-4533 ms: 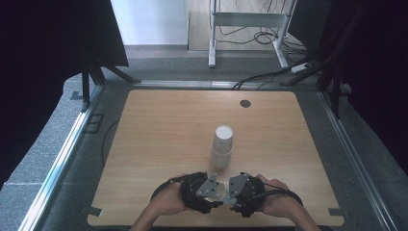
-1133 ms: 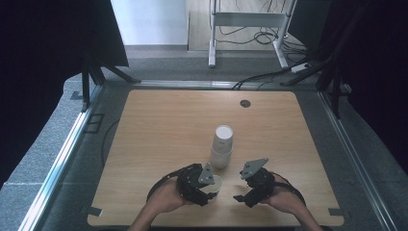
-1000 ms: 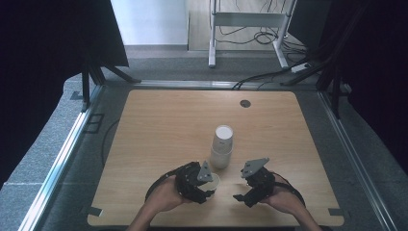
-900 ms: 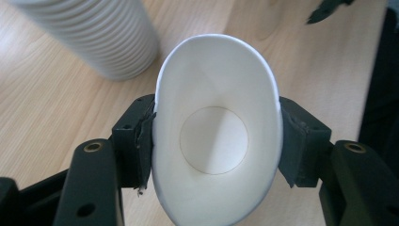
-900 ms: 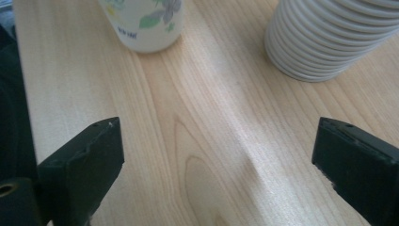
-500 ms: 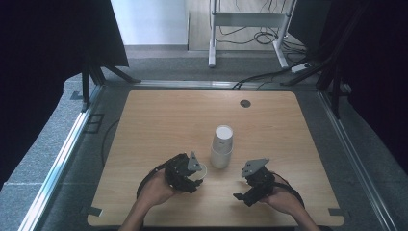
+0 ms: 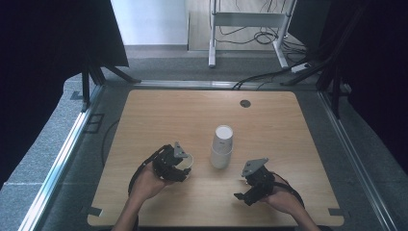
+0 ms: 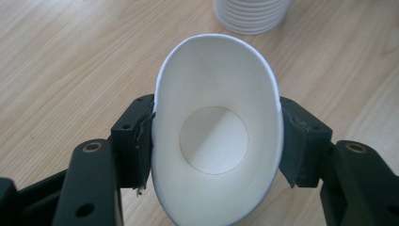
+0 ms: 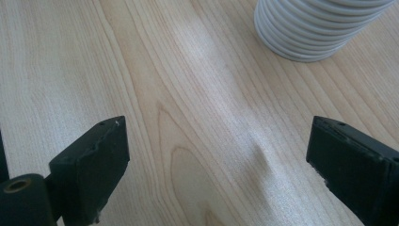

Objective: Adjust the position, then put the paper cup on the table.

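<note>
A person's left gripper [image 7: 185, 163], lower left of centre in the high view, pinches a single white paper cup [image 8: 216, 136] by its rim, squeezing the thin wall into an oval, the cup's mouth turned toward the gripper's camera and its flat round base facing away. The cup hangs just left of the stack of white paper cups [image 7: 222, 147], which stands inverted near the middle of the pale wood-grain table [image 7: 159, 110], its ribbed rims ringing the bottom. The right gripper [image 7: 248, 185], lower right of the stack and clearly apart from it, has its matte black jaws spread wide with nothing between them; they have just been closing slightly. The left hand looks nearer the stack.
</note>
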The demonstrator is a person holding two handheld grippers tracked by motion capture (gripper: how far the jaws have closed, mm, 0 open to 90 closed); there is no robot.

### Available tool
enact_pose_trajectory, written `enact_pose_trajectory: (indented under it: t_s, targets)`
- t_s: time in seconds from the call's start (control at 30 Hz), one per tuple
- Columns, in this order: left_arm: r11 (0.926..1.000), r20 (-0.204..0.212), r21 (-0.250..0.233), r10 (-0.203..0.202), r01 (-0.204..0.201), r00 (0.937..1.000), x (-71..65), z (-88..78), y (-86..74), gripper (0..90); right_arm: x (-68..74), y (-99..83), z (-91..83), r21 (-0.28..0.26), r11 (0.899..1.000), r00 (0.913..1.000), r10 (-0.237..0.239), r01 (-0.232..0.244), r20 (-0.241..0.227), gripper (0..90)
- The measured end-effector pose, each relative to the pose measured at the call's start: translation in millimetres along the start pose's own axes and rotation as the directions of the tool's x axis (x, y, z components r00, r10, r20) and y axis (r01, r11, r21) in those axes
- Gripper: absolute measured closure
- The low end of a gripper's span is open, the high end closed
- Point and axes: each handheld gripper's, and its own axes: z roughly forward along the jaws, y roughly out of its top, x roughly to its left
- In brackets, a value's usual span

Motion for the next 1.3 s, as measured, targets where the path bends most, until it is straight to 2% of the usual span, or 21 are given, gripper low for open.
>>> enact_pose_trajectory:
  t_s: [0.23, 0.6, 0.73, 0.97, 1.03, 1.13, 1.3]
  targets:
    - [0.9997, -0.022, 0.022, -0.013, 0.014, 0.9997, 3.0, 7.8, -1.7, 35.8, 1.7, 0.4, 1.9, 0.012, 1.000, 1.0000, -0.005, 0.005, 0.001, 7.6]
    - [0.9992, -0.019, 0.006, -0.039, 0.039, 0.9991, 5.6, 10.8, -2.6, 33.0, 2.1, 0.2, 2.5, 0.021, 1.000, 1.0000, -0.008, 0.008, -0.004, 8.1]
    - [0.9992, -0.020, 0.002, -0.041, 0.041, 0.9990, 6.6, 12.1, -2.8, 27.8, 2.1, 0.2, 2.4, 0.021, 1.000, 1.0000, -0.008, 0.008, -0.002, 8.2]
    - [0.9942, 0.006, -0.055, -0.092, 0.092, 0.9958, 10.9, 6.1, -2.9, 14.0, 1.8, 0.1, 1.0, 0.014, 1.000, 1.0000, -0.003, 0.003, 0.001, 8.1]
    - [0.9918, 0.015, -0.075, -0.103, 0.104, 0.9946, 12.4, 2.9, -3.5, 13.5, 1.7, 0.0, 0.8, 0.013, 1.000, 1.0000, -0.003, 0.003, 0.002, 8.1]
    - [0.9904, 0.029, -0.091, -0.102, 0.104, 0.9944, 13.2, -2.4, -4.6, 7.8, 1.5, -0.2, 0.0, 0.007, 1.000, 1.0000, -0.005, 0.005, 0.002, 8.2]
    - [0.9863, 0.038, -0.130, -0.098, 0.102, 0.9945, 11.3, -12.4, -4.7, 3.8, 0.9, 0.0, -2.6, -0.007, 1.000, 1.0000, -0.001, 0.001, 0.008, 8.1]
